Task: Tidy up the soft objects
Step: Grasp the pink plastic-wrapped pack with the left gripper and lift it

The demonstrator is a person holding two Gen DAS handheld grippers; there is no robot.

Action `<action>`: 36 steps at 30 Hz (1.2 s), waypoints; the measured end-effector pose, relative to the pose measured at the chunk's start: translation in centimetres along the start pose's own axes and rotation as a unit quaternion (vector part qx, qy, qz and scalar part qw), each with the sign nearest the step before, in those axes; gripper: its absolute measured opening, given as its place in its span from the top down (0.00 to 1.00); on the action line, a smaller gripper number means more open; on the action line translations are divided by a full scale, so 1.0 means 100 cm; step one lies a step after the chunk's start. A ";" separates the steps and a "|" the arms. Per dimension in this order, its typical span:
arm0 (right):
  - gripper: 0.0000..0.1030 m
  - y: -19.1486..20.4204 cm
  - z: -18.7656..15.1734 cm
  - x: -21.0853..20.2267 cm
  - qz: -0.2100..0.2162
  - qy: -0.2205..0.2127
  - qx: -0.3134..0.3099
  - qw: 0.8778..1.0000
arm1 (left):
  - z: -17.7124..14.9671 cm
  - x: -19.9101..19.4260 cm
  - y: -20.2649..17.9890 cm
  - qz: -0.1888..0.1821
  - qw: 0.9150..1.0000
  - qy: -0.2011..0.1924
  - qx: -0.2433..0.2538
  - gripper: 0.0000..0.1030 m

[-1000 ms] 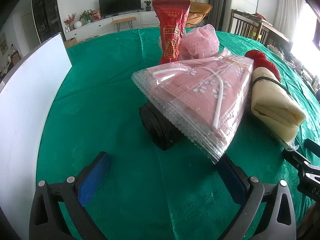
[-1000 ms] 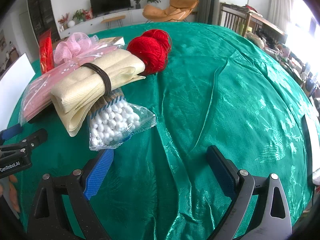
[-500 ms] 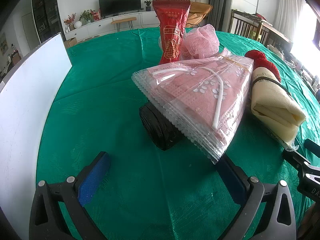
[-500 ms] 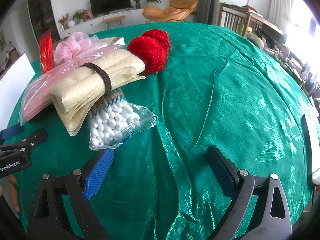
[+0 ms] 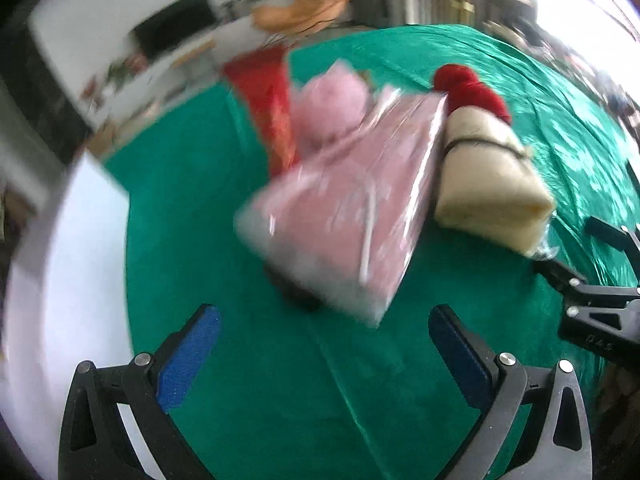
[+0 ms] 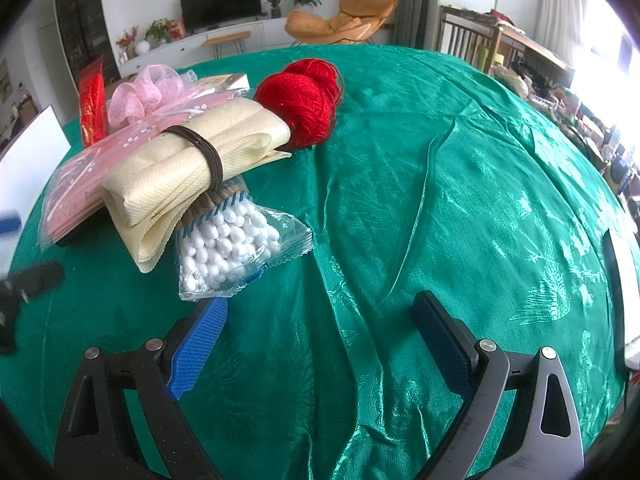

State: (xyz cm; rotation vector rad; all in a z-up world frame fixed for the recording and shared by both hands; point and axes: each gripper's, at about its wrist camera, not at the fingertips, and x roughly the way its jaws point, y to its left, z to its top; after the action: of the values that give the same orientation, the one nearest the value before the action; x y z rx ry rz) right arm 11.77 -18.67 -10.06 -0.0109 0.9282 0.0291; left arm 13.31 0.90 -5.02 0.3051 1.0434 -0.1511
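A pile of soft objects lies on the green tablecloth [image 6: 440, 168]. A pink mask pack [image 5: 344, 216] rests on a black roll [image 5: 298, 300]. Beside it are a cream folded cloth [image 5: 488, 184] bound by a dark band, red yarn [image 6: 304, 100], a pink mesh puff [image 6: 148, 90], a red packet [image 5: 268, 108] and a bag of white cotton swabs [image 6: 232, 244]. My left gripper [image 5: 324, 344] is open and empty, just short of the mask pack. My right gripper [image 6: 320, 336] is open and empty, near the swab bag.
A white board [image 5: 68, 280] stands at the table's left edge. A white object [image 6: 628, 292] lies at the right edge. The right gripper shows at the right of the left wrist view [image 5: 592, 300]. Chairs and furniture stand beyond the table.
The left gripper has swung and tilted, blurring its view; the pile now sits more to the centre-right. The right gripper has not moved.
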 end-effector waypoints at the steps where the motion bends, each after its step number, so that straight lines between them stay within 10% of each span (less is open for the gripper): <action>1: 0.07 0.000 0.000 0.000 0.000 0.000 0.000 1.000 | 0.012 0.002 -0.002 -0.001 1.000 0.006 0.024 0.00; 10: 0.07 0.000 0.000 0.001 0.000 0.000 0.000 1.000 | 0.062 0.050 0.019 -0.086 0.995 0.045 0.030 0.02; 14: 0.07 0.000 0.001 0.001 0.000 0.000 0.000 1.000 | 0.053 0.046 0.018 -0.091 0.995 0.040 0.011 0.55; 18: 0.07 -0.001 0.001 0.001 0.000 0.000 0.000 1.000 | 0.031 0.025 0.020 -0.083 0.996 0.024 -0.036 0.63; 30: 0.07 0.000 0.001 0.001 -0.001 0.000 0.000 1.000 | -0.101 -0.062 0.029 -0.140 0.978 0.006 -0.151 0.60; 33: 0.07 0.000 0.001 0.001 -0.001 0.000 0.000 1.000 | -0.118 -0.056 0.020 -0.147 0.980 0.027 -0.134 0.30; 36: 0.07 0.000 0.001 0.002 -0.001 0.000 0.000 1.000 | -0.125 -0.051 0.012 -0.116 0.986 0.038 -0.116 0.27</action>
State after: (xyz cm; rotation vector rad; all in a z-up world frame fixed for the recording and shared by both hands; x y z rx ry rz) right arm 11.96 -18.69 -10.12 -0.0117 0.9287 0.0280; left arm 0.77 5.91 -6.22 -0.0237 1.1588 -0.2262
